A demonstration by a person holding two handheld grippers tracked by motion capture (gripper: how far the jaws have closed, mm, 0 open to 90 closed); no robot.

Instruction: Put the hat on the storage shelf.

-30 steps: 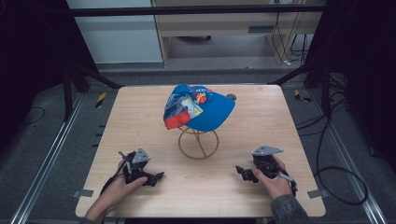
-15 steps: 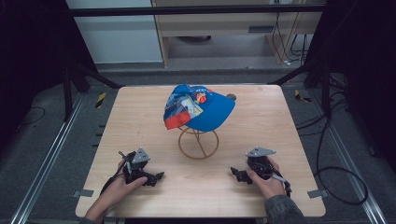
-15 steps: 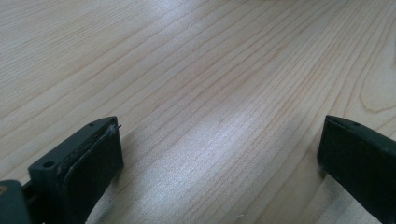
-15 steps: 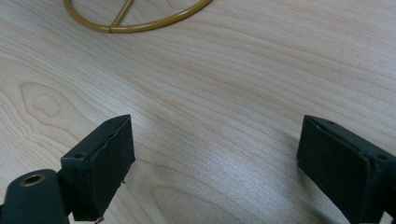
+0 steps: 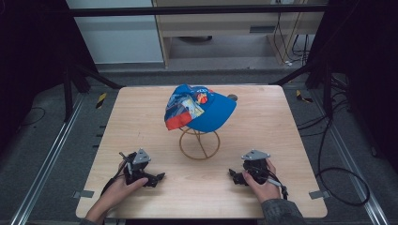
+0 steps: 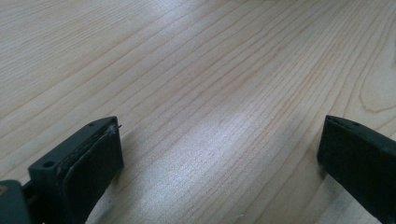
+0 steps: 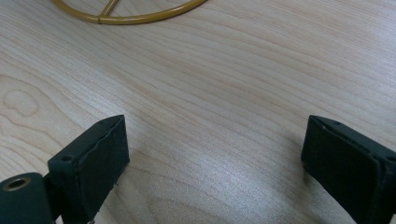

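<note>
Cap [image 5: 202, 108] atop wire stand [image 5: 199, 143]

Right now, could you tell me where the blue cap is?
In the high view, the blue cap sits atop the gold wire stand at the table's centre, toward the far edge.

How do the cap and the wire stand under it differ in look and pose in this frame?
The cap is soft cloth, mostly blue with a red and patterned panel; the wire stand is thin, bare gold-coloured metal. The cap sits raised off the table, tilted on the stand's top, while the stand's round base ring lies flat on the wood. The cap is solid and hides what is beneath it; the stand is open, with the table showing through. Both are at the table's middle, untouched by either gripper.
</note>
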